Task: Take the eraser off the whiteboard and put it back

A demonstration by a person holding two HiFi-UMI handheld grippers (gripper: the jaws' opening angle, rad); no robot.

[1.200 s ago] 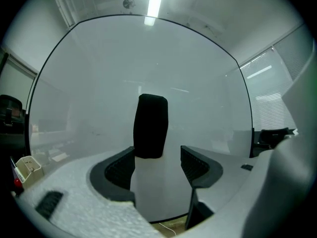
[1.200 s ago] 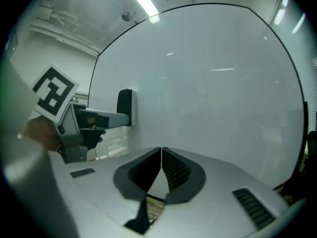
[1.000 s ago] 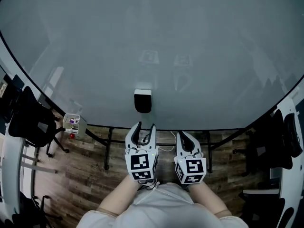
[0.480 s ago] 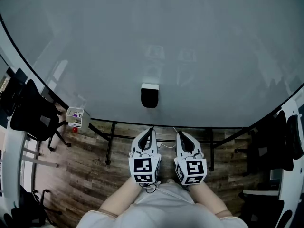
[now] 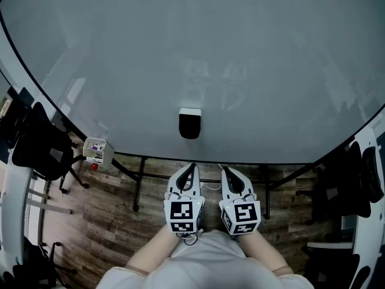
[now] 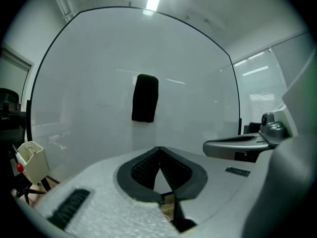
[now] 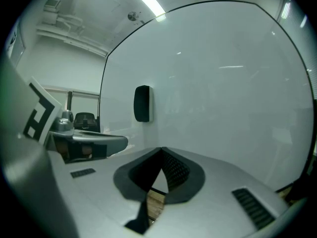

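Eraser: the dark eraser [image 5: 189, 124] is sitting upright on the whiteboard [image 5: 192, 47], low on its face and near the middle, with nothing touching it
Left tongs: the left tongs [image 5: 190, 168] are pointing at the board just below the eraser and standing clear of it, tips pressing together and gripping nothing
Right tongs: the right tongs [image 5: 225, 172] are hanging just beside the left, also standing back from the board, tips meeting and carrying nothing
Stage: the eraser is lying where the task wants it at the end, yet this is also fitting an eraser waiting to be lifted off; the pictures are not settling which
Doing it well: I am judging that any grip on the eraser is calling for tips spread wider than its narrow width, closing on its two long sides and travelling square to the board; a return is wanting its flat back meeting the board flush before the tips are letting go
Risk: a slanted pull is likely tipping the eraser out of the tips and down to the wooden floor [image 5: 108, 215]
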